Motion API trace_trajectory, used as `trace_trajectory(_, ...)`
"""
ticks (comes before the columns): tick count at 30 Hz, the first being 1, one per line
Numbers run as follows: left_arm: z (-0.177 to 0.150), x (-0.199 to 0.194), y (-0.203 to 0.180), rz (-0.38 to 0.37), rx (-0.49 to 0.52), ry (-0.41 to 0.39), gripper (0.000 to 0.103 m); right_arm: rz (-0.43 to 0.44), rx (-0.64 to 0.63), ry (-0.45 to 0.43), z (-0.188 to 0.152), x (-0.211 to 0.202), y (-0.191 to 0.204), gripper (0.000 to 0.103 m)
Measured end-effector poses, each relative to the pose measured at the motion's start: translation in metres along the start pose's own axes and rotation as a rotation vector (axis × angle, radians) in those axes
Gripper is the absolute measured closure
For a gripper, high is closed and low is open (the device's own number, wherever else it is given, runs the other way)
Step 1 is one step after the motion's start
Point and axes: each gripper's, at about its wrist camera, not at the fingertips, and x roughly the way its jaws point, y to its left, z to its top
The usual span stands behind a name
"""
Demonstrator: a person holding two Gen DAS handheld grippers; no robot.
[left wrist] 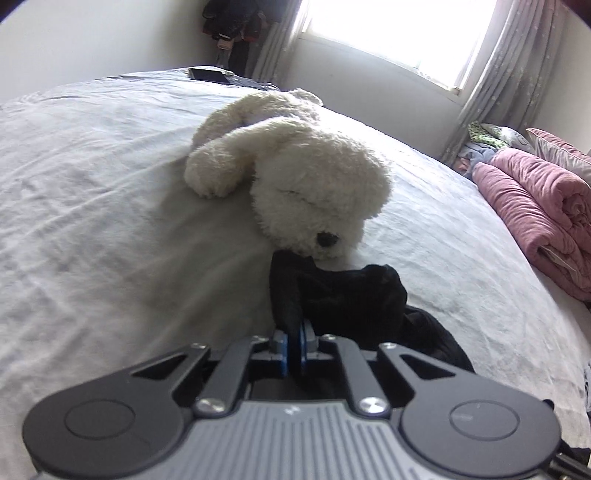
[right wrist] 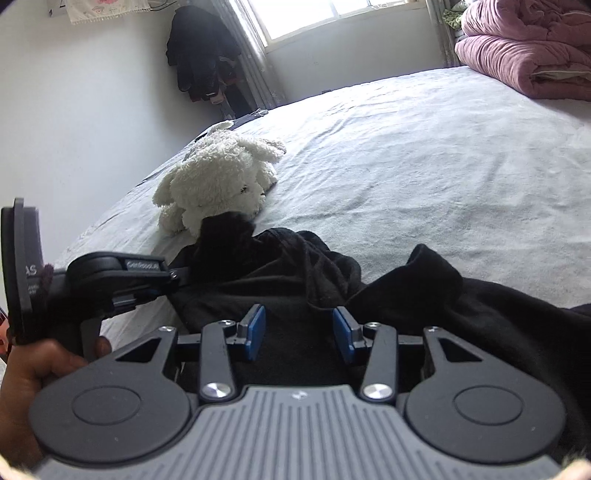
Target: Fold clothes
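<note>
A: Left gripper, lower centre of the left wrist view: blue pads pressed together, pinching a fold of the black garment.

B: Right gripper, lower centre of the right wrist view: blue pads spread apart, black cloth lying between and below them, no pad pressing on it.

A: Black garment: crumpled across the near part of the bed, filling the lower centre and lower right of the right wrist view; one bunched end raised toward centre left.

B: Left gripper again, left edge of the right wrist view: seen side-on, tips buried in that raised black bunch. A hand wrapped round its handle, lower left corner.

A: White plush toy: centre of the left wrist view, lying on the sheet, dark nose just touching the far edge of the black cloth. Same toy, centre left of the right wrist view.

B: Bed sheet: pale grey, wrinkled, covering most of both views.

A: Pink quilt: folded, right edge of the left wrist view; upper right corner of the right wrist view.

B: Window: bright, top of frame, curtains at each side. Dark clothing hanging in the corner, upper left of the right wrist view.
</note>
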Motion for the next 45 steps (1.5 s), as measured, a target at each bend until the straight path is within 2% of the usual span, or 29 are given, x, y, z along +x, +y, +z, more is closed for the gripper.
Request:
trace_trajectory(2, -0.002, -0.012, 0.01, 0.061, 0.021, -0.006, 0.097, -0.007, 0.009, -0.011, 0.003, -0.006, -0.004, 0.057)
trace_trajectory(5, -0.008, -0.024, 0.027, 0.129, 0.05, 0.054, 0.097, -0.023, 0.015, -0.061, 0.01, -0.024, -0.011, 0.057)
trace_trajectory(8, -0.011, -0.036, 0.042, 0.148, 0.078, 0.11, 0.097, -0.08, -0.01, -0.101, 0.015, -0.039, -0.019, 0.057)
trace_trajectory(12, -0.008, -0.05, 0.048, 0.155, 0.1, 0.174, 0.096, -0.159, -0.013, -0.094, 0.015, -0.044, -0.04, 0.057)
trace_trajectory(14, -0.006, -0.054, 0.048, 0.165, 0.11, 0.202, 0.091, -0.184, 0.007, -0.085, 0.014, -0.043, -0.052, 0.057)
trace_trajectory(16, -0.002, -0.058, 0.046, 0.209, 0.12, 0.201, 0.083, -0.204, 0.026, -0.087, 0.013, -0.043, -0.06, 0.057)
trace_trajectory(17, 0.001, -0.06, 0.044, 0.216, 0.122, 0.177, 0.073, -0.211, 0.032, -0.096, 0.013, -0.043, -0.062, 0.057)
trace_trajectory(20, 0.01, -0.065, 0.038, 0.232, 0.13, 0.097, 0.063, -0.203, 0.038, -0.143, 0.01, -0.041, -0.065, 0.057)
trace_trajectory(22, 0.015, -0.059, 0.029, 0.194, 0.134, 0.086, 0.054, -0.16, 0.041, -0.16, 0.009, -0.035, -0.065, 0.057)
trace_trajectory(24, 0.017, -0.044, 0.019, 0.086, 0.149, 0.112, 0.041, -0.115, 0.037, -0.15, 0.009, -0.03, -0.061, 0.057)
trace_trajectory(26, 0.019, -0.022, 0.01, 0.021, 0.134, 0.161, 0.041, -0.102, 0.002, -0.152, 0.008, -0.027, -0.054, 0.057)
trace_trajectory(28, 0.019, -0.005, 0.0, 0.013, 0.124, 0.161, 0.041, -0.101, -0.002, -0.145, 0.008, -0.024, -0.052, 0.057)
trace_trajectory(31, 0.016, 0.009, -0.013, 0.02, 0.176, 0.111, 0.041, -0.091, 0.02, -0.143, 0.008, -0.023, -0.054, 0.057)
trace_trajectory(34, 0.01, 0.021, -0.007, 0.028, 0.174, 0.086, 0.042, -0.105, 0.03, -0.161, 0.008, -0.026, -0.057, 0.057)
trace_trajectory(37, 0.002, 0.021, 0.001, 0.011, 0.168, 0.027, 0.043, -0.099, 0.03, -0.165, 0.007, -0.023, -0.056, 0.057)
trace_trajectory(40, -0.006, 0.021, -0.002, 0.011, 0.229, -0.018, 0.043, -0.097, 0.018, -0.161, 0.005, -0.017, -0.053, 0.057)
trace_trajectory(41, -0.005, 0.023, -0.004, 0.02, 0.251, -0.017, 0.043, -0.111, 0.003, -0.158, 0.004, -0.014, -0.05, 0.06)
trace_trajectory(43, -0.005, 0.023, -0.007, 0.029, 0.268, -0.019, 0.043, -0.137, -0.025, -0.144, 0.001, -0.007, -0.045, 0.072)
trace_trajectory(45, -0.005, 0.023, -0.006, 0.024, 0.267, -0.019, 0.043, -0.158, -0.058, -0.124, -0.002, -0.001, -0.039, 0.097)
